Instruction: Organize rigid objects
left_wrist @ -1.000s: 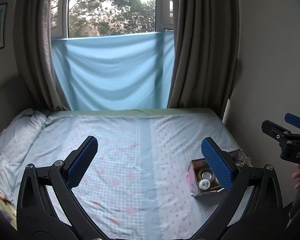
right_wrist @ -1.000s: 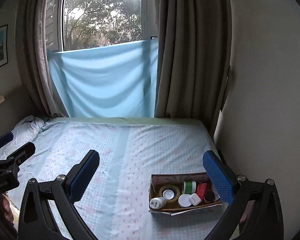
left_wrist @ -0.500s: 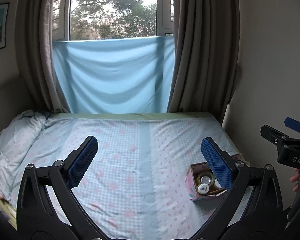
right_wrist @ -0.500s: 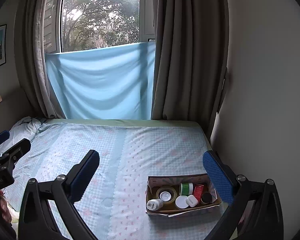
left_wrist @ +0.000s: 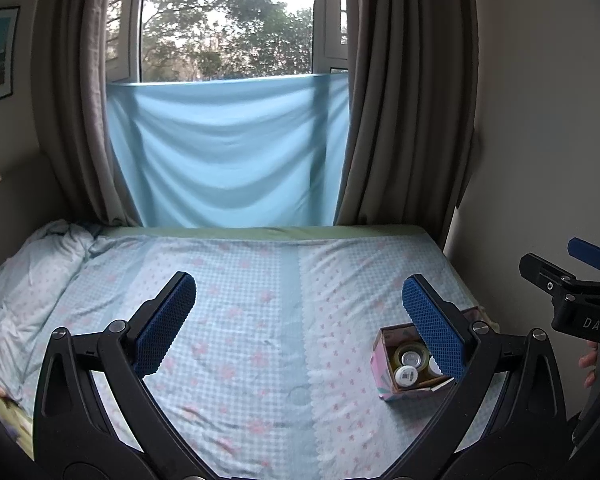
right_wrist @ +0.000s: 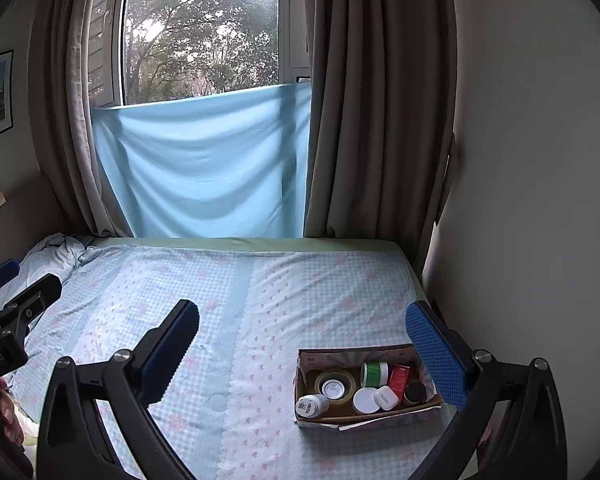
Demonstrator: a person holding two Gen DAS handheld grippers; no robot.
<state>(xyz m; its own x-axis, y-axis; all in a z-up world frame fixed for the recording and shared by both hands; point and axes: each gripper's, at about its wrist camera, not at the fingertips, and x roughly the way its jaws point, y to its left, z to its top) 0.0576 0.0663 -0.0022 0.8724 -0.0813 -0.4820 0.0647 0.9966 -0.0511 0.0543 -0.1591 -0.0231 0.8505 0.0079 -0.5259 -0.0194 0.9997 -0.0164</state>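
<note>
1. A bed (right_wrist: 260,300) with a pale blue checked sheet fills the room below a curtained window
2. A small open cardboard box (right_wrist: 364,420) sits on the bed near its right edge, close to the wall; inside are a tape roll (right_wrist: 335,387), a green jar (right_wrist: 374,374), a red item (right_wrist: 399,376), white lids and a small bottle (right_wrist: 311,405)
3. The left gripper (left_wrist: 300,324) and right gripper (right_wrist: 304,344) both hover above the bed, fingers spread wide, holding nothing
4. Likely risks: the soft mattress may let the light box tip or slide if a finger presses its rim, and tightly packed items could be knocked over or spilled
</note>
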